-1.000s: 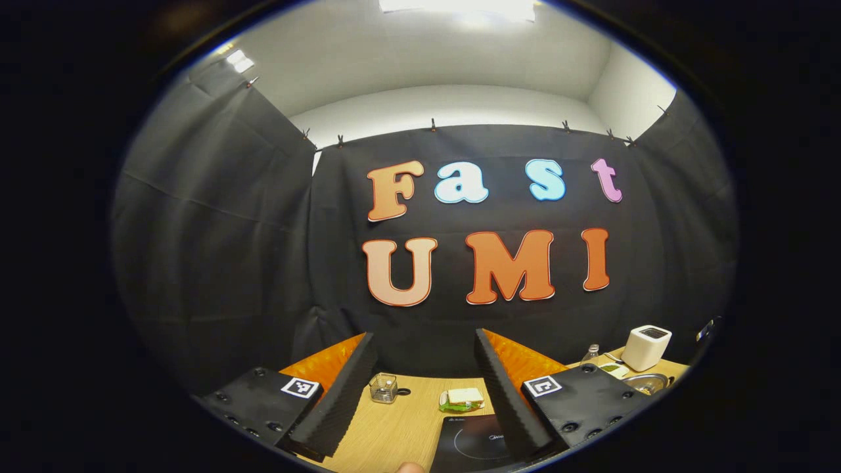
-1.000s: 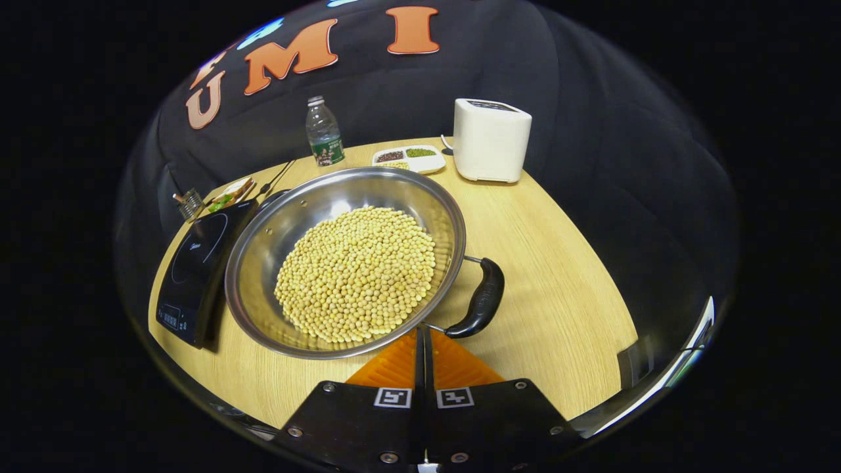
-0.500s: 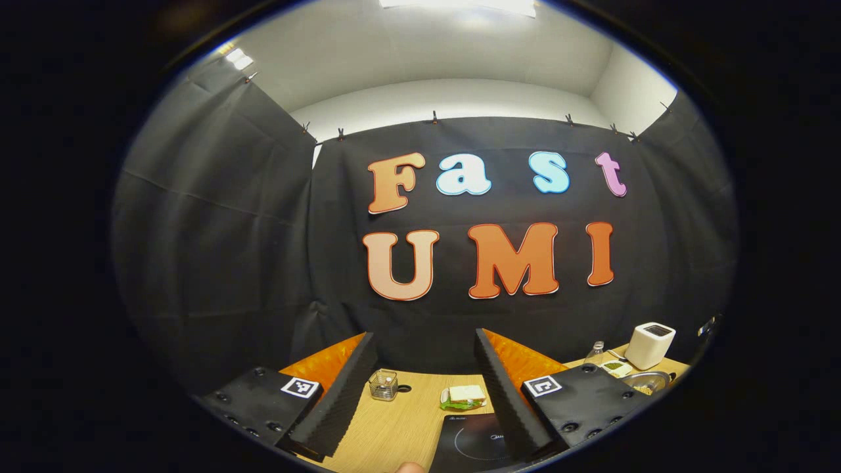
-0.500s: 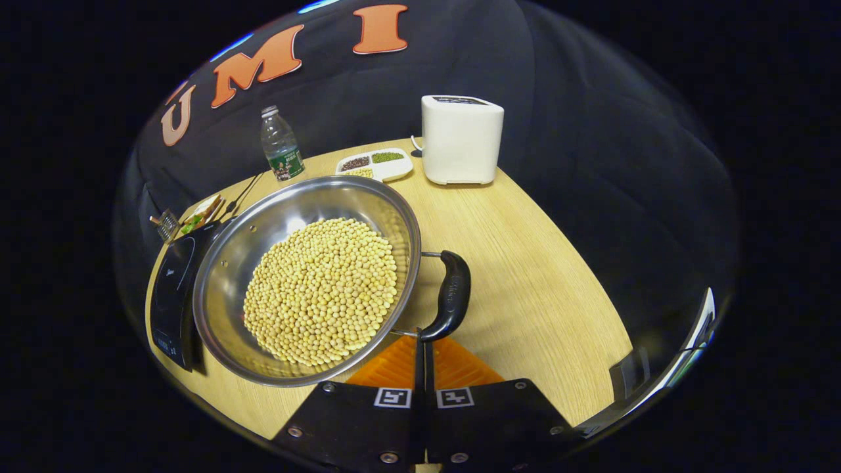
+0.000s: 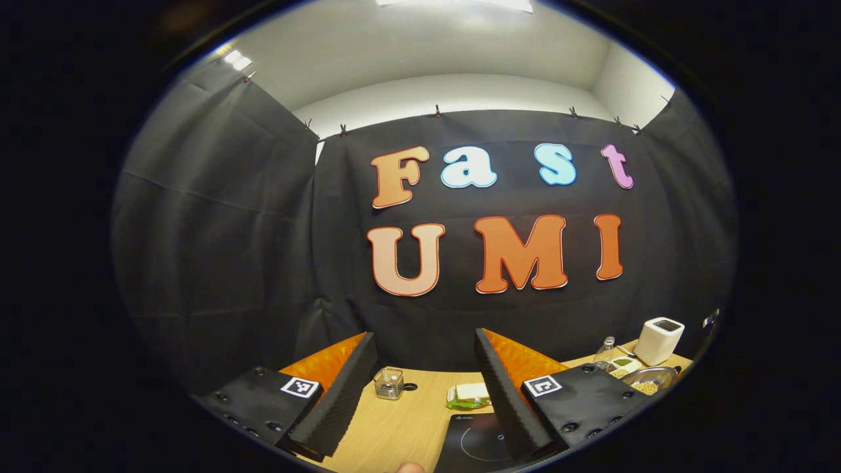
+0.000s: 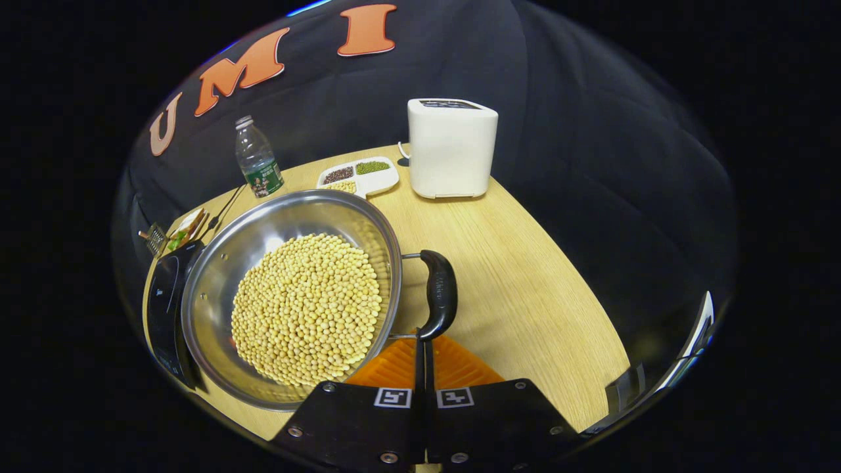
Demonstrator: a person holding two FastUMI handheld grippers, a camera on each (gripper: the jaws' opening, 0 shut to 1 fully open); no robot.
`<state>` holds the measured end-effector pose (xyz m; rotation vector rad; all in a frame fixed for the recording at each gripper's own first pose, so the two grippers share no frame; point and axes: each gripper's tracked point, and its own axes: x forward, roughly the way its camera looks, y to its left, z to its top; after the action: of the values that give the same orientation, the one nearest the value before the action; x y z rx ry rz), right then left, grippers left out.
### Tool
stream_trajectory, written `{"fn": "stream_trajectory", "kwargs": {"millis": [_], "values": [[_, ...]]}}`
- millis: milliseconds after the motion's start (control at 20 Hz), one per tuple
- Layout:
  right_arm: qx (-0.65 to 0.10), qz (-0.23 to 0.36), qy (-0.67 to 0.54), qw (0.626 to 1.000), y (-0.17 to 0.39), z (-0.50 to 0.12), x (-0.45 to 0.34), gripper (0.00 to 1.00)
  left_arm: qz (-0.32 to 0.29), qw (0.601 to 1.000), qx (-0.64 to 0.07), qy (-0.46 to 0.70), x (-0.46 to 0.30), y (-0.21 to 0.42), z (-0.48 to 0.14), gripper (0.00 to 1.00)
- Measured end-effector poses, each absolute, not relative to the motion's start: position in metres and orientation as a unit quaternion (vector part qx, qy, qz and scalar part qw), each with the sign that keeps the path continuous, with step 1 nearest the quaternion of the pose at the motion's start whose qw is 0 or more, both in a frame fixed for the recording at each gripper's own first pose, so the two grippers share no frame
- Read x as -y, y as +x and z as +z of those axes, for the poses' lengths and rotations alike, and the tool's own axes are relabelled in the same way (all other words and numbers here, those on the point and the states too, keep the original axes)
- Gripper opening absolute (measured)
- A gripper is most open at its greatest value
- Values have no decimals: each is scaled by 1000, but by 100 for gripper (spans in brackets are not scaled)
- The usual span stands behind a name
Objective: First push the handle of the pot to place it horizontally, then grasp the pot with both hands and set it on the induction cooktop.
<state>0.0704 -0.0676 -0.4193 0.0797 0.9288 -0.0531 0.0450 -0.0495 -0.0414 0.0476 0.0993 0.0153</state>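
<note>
the right gripper [image 6: 420, 345] has its two fingers pressed flat together with nothing between them. its tip sits right at the near end of the black handle [image 6: 439, 293] of the pot [image 6: 217, 276]; i cannot tell if it touches. the handle stands at the pot's right side. the pot is big and shiny and full of yellow beans [image 6: 307, 307]. it rests on the wooden table [image 6: 525, 289], just ahead and to the left of this gripper. past the pot's left side lies the black induction cooktop [image 6: 161, 302], and the pot's edge hangs a little over it. farther off stand a white box machine [image 6: 451, 148], a small white tray [image 6: 358, 176] with seeds, and a water bottle [image 6: 256, 157].

the left gripper [image 5: 424, 387] is held up high with its fingers wide apart and holds nothing. between them, far ahead, sit a little glass cup [image 5: 388, 383] and a sandwich [image 5: 470, 394]. the cooktop [image 5: 473, 443] lies just below its right finger.
</note>
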Motion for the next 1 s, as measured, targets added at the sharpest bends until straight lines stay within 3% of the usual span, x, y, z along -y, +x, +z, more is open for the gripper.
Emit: {"fn": "stream_trajectory", "kwargs": {"millis": [650,1000], "values": [[-430,-48,37,901,99,-423,85,0,2,997,-69,17,63,58,-63,99],[-425,-44,33,903,98,-419,87,0,-20,996,-89,15,110,67,-110,99]]}}
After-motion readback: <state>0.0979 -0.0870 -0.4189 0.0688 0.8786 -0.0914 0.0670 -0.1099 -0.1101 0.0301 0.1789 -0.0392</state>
